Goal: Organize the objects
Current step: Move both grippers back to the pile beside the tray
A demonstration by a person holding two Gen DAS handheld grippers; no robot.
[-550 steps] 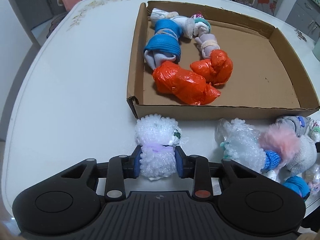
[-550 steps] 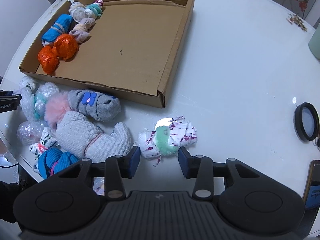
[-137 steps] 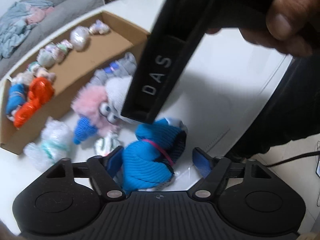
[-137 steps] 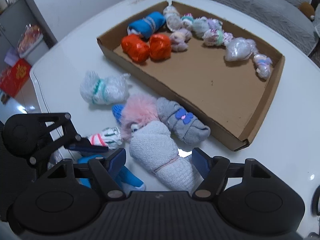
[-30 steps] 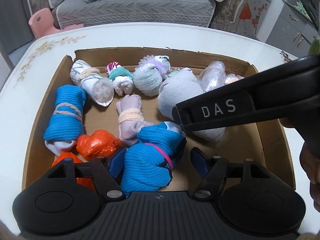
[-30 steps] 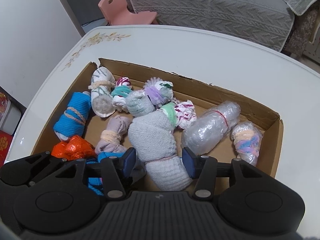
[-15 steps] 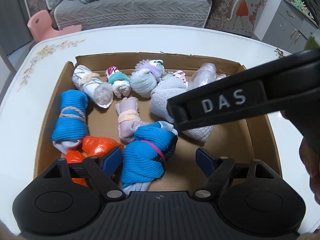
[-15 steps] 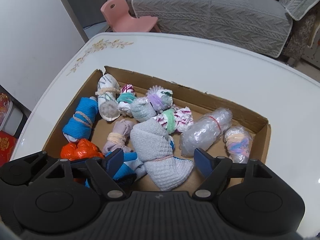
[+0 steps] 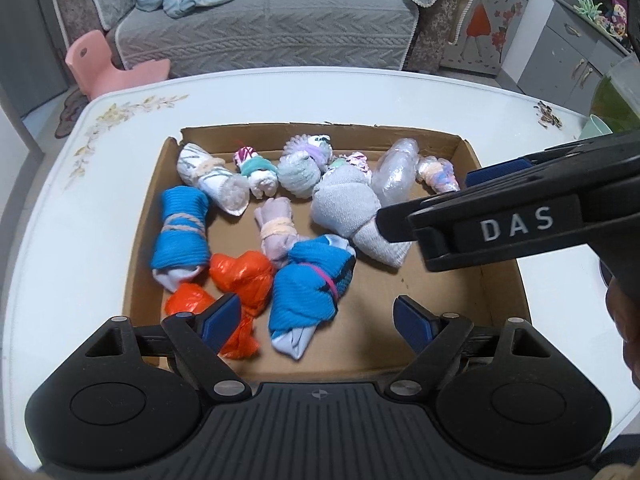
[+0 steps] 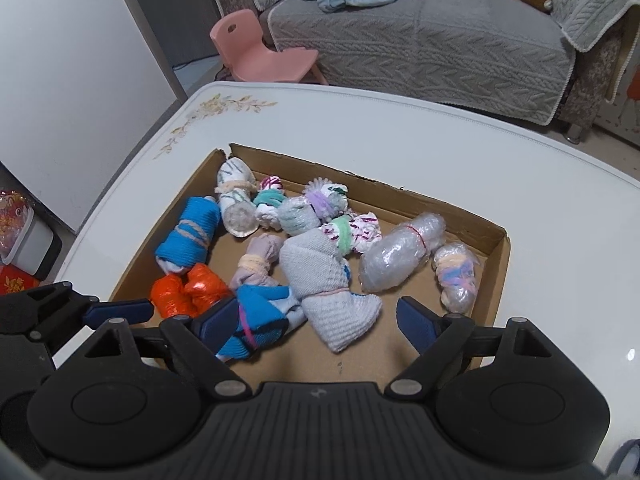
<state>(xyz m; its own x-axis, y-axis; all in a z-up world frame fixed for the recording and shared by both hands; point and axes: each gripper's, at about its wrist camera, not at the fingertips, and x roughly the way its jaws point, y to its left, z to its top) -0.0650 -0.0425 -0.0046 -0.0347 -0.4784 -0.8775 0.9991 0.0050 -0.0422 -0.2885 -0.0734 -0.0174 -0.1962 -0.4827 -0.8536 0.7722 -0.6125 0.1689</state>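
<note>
A shallow cardboard box [image 9: 500, 292] sits on a white surface [image 9: 72, 240], holding many rolled sock bundles. Both hand-held grippers hover above the box's near edge, and neither holds anything.

The left hand-held gripper [image 9: 318, 322] has its jaws spread wide. Between them, lying on the box floor, is a blue bundle [image 9: 308, 288] tied with a pink band. Just left of it are two orange bundles [image 9: 240, 276], touching each other. A second blue bundle [image 9: 182, 236], tied with a tan band, lies along the left wall.

The right hand-held gripper [image 10: 316, 320] is also spread wide. A grey bundle [image 10: 324, 280] lies on the box floor in front of it, touching the blue bundle's far end. In the left view, the right gripper's black finger crosses over the grey bundle's lower end.

Along the far wall runs a row of smaller bundles: a white one [image 9: 212, 180], a teal-banded one [image 9: 260, 170], a pale green one [image 9: 302, 166], a clear plastic-wrapped one [image 10: 400, 254], and a pastel one [image 10: 456, 274] in the right corner.

Beyond the surface stand a grey sofa [image 10: 420, 28] and a pink chair [image 10: 260, 52].
</note>
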